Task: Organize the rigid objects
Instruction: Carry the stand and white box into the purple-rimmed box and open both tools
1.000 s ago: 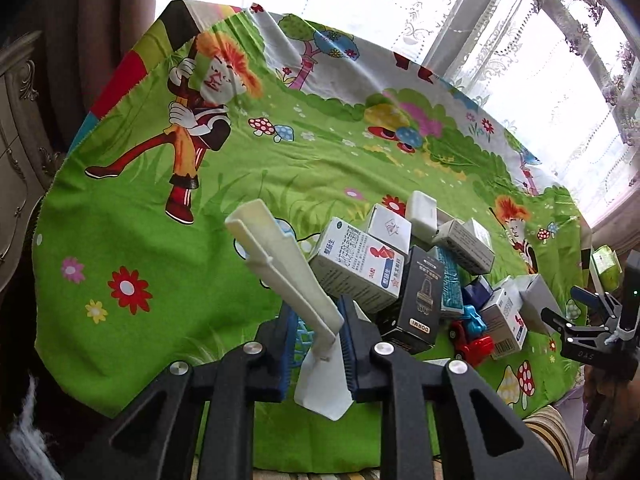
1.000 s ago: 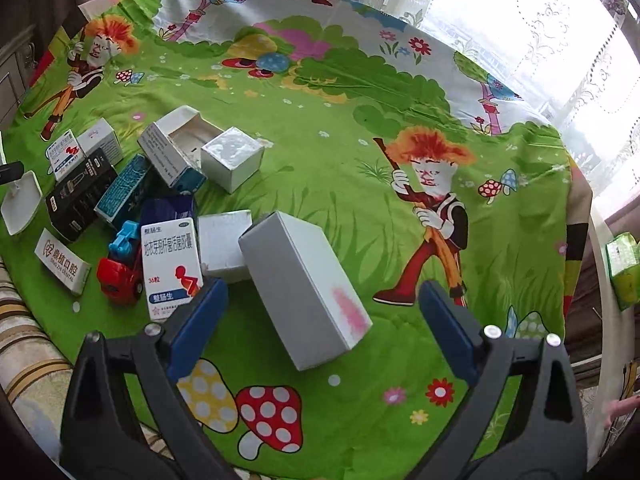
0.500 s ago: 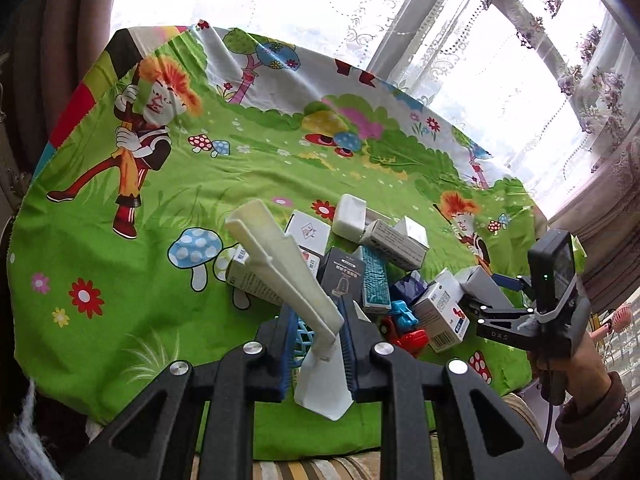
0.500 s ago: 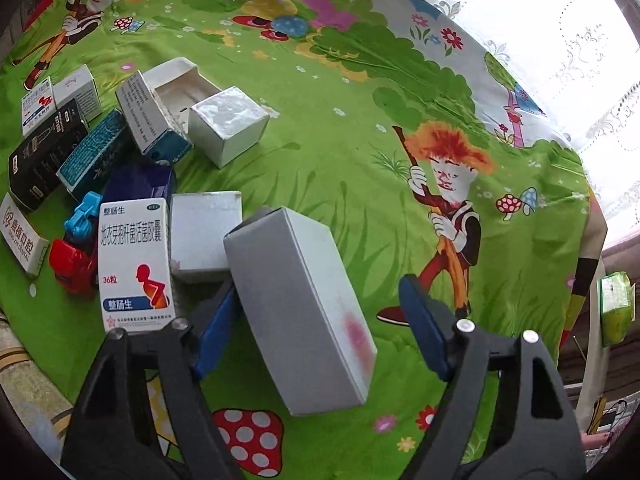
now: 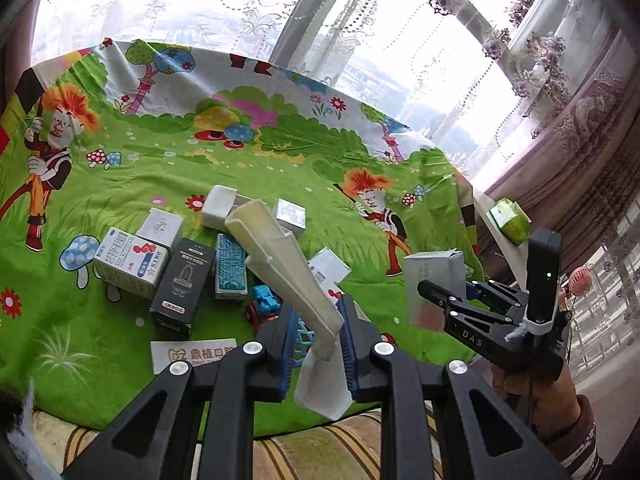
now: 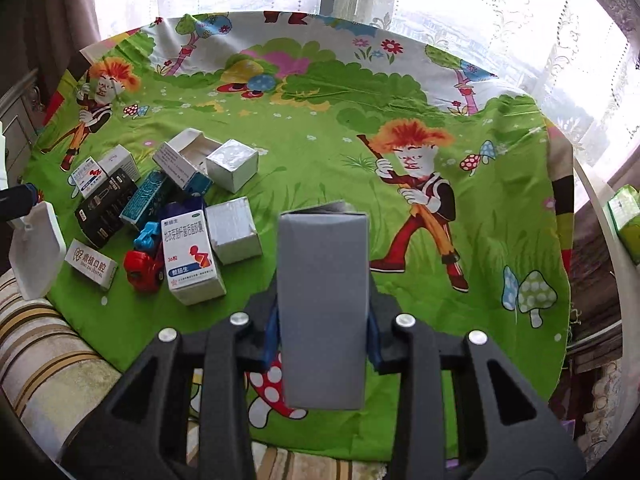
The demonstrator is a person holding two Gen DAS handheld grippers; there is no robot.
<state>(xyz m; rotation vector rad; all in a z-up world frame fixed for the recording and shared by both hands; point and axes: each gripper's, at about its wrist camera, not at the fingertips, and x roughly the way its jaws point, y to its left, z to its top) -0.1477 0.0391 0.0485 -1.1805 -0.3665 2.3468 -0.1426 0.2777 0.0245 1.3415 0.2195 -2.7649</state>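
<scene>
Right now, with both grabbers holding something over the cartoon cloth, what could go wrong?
1. The right gripper is closing on the tall grey box near its lower end, so the box might tip or slip.
2. The left gripper pinches the long cream plastic piece low down; its far end hangs over the black box and the blue toy and could knock them.

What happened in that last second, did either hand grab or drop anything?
The right gripper took hold of the big white box: its fingers are closing on it, and it now stands upright off the cloth. The left gripper kept hold of the cream plastic piece. The pile of small boxes stayed put.
</scene>
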